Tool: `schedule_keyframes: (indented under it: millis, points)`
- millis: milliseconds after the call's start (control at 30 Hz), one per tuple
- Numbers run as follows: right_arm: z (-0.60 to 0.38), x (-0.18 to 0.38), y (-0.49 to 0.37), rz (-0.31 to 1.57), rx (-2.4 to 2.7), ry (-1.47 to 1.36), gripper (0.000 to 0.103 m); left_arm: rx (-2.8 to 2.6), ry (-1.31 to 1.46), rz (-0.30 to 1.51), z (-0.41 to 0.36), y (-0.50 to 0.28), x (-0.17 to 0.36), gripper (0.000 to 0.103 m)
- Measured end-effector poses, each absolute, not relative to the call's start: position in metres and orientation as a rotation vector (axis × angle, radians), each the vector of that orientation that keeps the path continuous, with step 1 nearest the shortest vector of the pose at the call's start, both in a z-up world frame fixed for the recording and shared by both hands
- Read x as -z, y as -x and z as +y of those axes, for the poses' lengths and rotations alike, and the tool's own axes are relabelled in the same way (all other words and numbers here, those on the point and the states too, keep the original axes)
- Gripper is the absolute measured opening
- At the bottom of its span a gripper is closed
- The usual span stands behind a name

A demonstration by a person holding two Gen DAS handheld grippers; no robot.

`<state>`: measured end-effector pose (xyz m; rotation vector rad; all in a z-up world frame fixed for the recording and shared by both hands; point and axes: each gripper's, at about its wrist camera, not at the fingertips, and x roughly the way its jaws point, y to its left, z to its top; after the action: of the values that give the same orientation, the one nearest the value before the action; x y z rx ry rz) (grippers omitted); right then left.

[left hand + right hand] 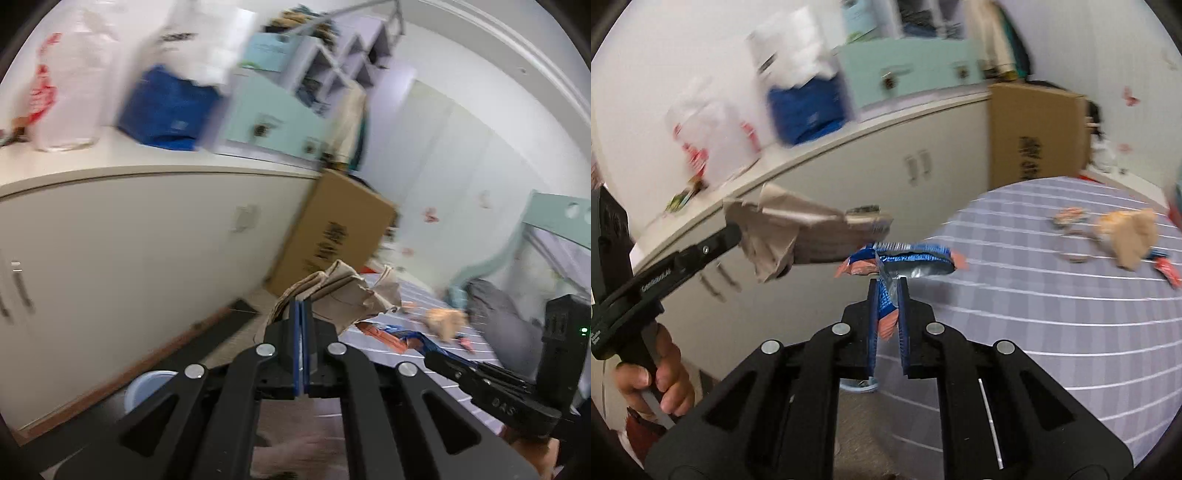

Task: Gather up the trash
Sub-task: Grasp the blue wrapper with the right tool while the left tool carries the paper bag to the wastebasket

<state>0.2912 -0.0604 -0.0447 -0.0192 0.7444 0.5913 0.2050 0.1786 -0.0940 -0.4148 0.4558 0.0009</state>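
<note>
My left gripper (302,308) is shut on a crumpled brown paper bag (343,293), which sticks out past its blue pads; from the right wrist the same brown paper bag (798,230) hangs in the air off the left gripper (733,232). My right gripper (887,286) is shut on a blue and orange snack wrapper (905,260), lifted off the bed. In the left wrist view that snack wrapper (397,336) shows beside the right gripper (430,356). More trash lies on the striped bedspread (1052,332): a tan crumpled paper (1130,236) and small wrappers (1069,216).
A long white cabinet (147,236) runs along the left, with plastic bags (66,92), a blue bag (166,107) and mint drawers (269,122) on top. A cardboard box (332,232) leans at its end. A pale blue bin (147,387) stands on the floor below. A hand (661,380) holds the left gripper.
</note>
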Motion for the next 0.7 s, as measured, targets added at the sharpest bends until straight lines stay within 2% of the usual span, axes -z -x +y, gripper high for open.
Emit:
schedule_keyframes:
  millis: [333,700]
  points:
    - [0.067,0.135,-0.305,0.922,-0.729,0.092,0.010,-0.247,0.491,0.648,0.277,-0.208,0.190,0.001]
    - [0.132,0.289,-0.338,1.186,-0.670,0.126,0.010,-0.321,0.544,0.904,0.313,-0.260,0.332,0.001]
